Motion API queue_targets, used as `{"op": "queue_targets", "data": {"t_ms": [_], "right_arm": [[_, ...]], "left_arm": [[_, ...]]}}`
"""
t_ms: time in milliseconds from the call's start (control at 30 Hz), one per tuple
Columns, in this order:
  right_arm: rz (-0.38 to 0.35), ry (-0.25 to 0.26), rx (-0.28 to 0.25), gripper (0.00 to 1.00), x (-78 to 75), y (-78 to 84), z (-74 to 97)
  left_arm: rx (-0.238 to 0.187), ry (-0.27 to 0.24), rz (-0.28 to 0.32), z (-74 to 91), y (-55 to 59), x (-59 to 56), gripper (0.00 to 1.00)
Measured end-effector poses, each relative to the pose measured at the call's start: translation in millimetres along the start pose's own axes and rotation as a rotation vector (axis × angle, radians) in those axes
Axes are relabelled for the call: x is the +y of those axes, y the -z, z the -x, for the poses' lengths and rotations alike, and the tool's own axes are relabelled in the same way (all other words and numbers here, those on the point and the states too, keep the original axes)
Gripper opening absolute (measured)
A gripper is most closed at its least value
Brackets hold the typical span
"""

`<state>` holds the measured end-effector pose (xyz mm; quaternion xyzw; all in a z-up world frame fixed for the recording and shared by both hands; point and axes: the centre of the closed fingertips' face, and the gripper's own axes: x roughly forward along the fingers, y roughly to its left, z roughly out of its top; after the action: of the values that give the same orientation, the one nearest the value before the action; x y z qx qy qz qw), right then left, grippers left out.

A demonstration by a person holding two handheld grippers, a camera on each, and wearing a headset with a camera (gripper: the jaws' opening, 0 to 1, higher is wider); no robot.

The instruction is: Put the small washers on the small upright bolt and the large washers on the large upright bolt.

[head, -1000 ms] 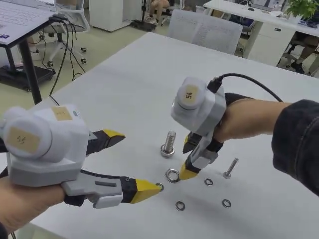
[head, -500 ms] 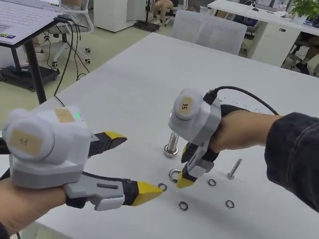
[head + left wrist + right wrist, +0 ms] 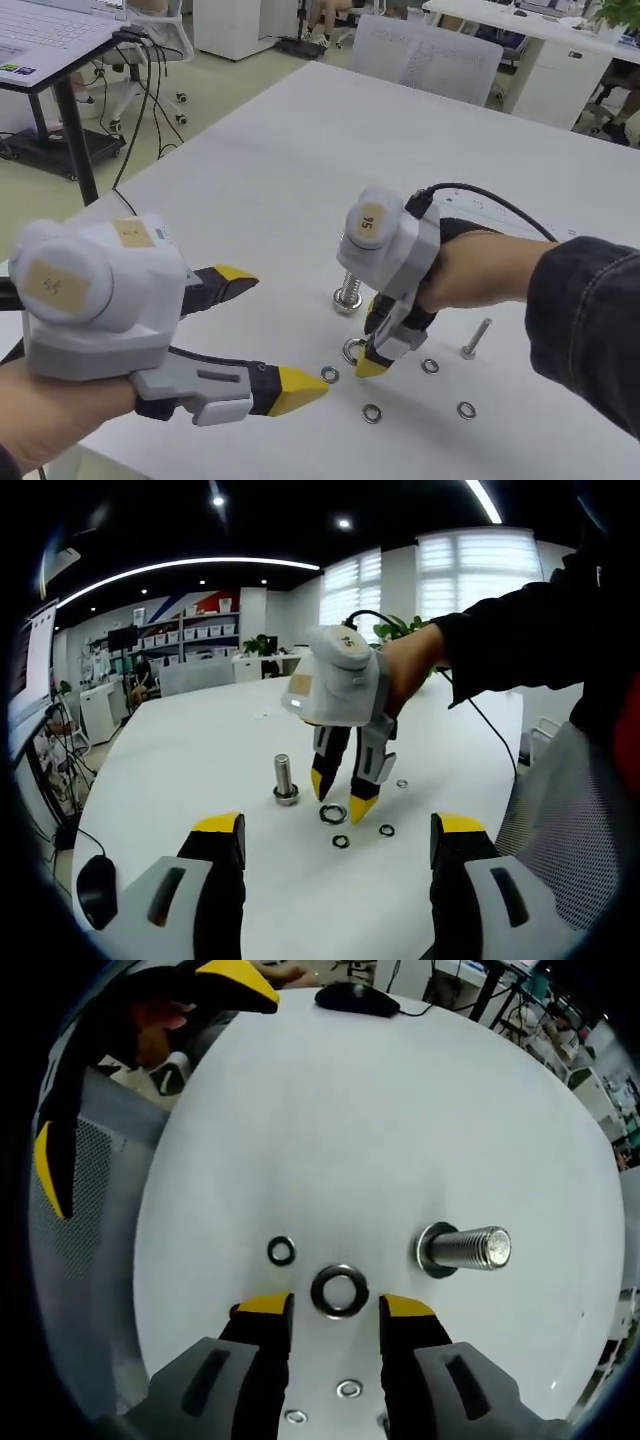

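Right hand-held gripper has edged in, jaws narrowly open astride the large washer, flat on the tabletop near the large bolt. Looks light, stiff, slippery: pinch its rim. Left hand-held gripper gapes wide.

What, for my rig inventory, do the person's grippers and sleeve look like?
Both the left gripper and the right gripper have pale grey plastic bodies with tan stickers, and black jaws ending in yellow tips. A black cable loops from the right gripper's top. The right arm wears a dark denim sleeve.
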<state>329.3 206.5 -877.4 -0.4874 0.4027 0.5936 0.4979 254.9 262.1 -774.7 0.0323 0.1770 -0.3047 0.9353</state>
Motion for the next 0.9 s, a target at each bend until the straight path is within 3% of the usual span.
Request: {"op": "queue_targets", "data": {"t_ms": [633,900], "right_arm": [[-0.016,-0.003,0.004,0.33,-0.6,-1.1,-2.8],[-0.001,-0.001,0.009,0.25,2.2,-2.4,-2.6]], "left_arm": [[0.004,0.007,0.006,-1.8,2.9,-0.2,0.74],[0.004,0.008,0.007,-1.6,3.6,-0.2,0.74]]}}
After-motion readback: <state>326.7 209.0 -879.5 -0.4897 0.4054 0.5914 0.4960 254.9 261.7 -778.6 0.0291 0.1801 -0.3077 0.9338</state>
